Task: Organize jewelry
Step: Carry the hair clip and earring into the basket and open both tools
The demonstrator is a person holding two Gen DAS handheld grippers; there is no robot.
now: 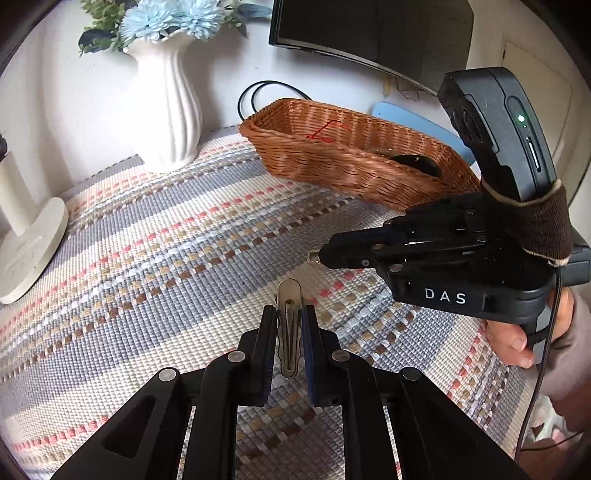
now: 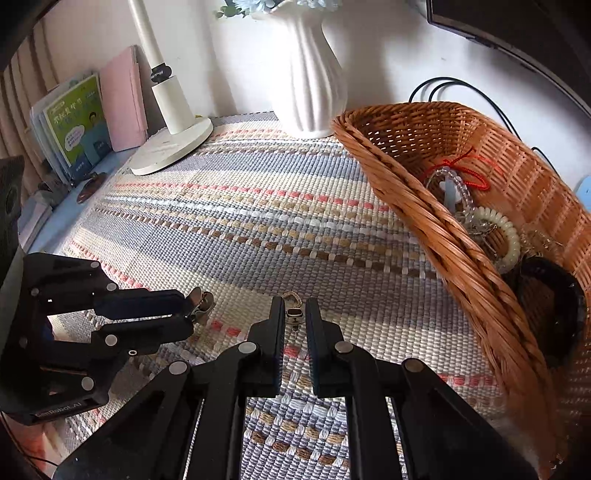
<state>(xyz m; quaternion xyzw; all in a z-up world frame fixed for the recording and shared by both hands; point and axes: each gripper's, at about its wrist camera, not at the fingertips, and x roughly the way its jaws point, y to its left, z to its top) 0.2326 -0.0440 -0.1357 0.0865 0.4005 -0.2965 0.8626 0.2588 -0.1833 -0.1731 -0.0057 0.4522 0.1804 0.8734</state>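
Note:
My left gripper (image 1: 289,314) is shut on a silver metal hair clip (image 1: 289,325), held just above the woven mat; it also shows in the right wrist view (image 2: 188,310) with the clip (image 2: 201,301) in its tips. My right gripper (image 2: 294,306) is nearly closed around a small pendant on a thin chain (image 2: 294,314), close over the mat; in the left wrist view (image 1: 321,256) the pendant (image 1: 313,255) pokes out of its tips. The wicker basket (image 2: 413,206) at the right holds bracelets (image 2: 491,229), a red cord (image 2: 469,166) and a black round item (image 2: 546,295).
A white vase (image 2: 310,74) with blue flowers stands behind the mat, beside the basket (image 1: 332,162). A white lamp base (image 2: 173,147) and books (image 2: 81,118) are at the back left. A dark monitor (image 1: 369,29) and black cables (image 2: 450,86) sit behind the basket.

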